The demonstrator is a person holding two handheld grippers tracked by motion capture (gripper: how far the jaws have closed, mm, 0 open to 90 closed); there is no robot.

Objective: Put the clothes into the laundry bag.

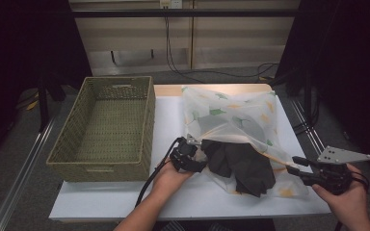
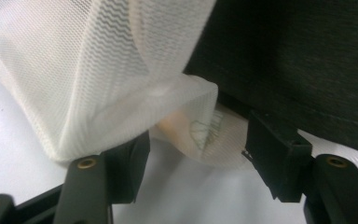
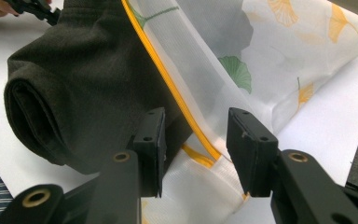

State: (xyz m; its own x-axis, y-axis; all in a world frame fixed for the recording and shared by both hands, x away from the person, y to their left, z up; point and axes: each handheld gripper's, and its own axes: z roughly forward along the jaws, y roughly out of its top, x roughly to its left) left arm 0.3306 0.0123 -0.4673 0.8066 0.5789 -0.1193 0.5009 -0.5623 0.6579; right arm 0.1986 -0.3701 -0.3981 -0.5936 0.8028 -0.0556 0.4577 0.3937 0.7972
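Observation:
A white mesh laundry bag [image 1: 231, 115] printed with green and orange leaves lies on the white table [image 1: 166, 130]. A dark garment [image 1: 243, 166] spills out of its near opening. My left gripper [image 1: 196, 162] is at the left side of that opening. In the left gripper view its jaws [image 2: 196, 140] stand apart around a fold of the mesh [image 2: 98, 70], with the garment [image 2: 298, 56] just beyond. My right gripper [image 1: 293, 164] is at the bag's right corner. Its jaws [image 3: 196, 121] straddle the orange zipper edge [image 3: 168, 79] without pressing it, beside the rolled garment [image 3: 84, 74].
A woven olive basket [image 1: 147, 125] with nothing in it stands on the table's left part, close to the bag. Bare white table runs along the near edge [image 1: 192, 197]. Cables trail on the floor behind the table.

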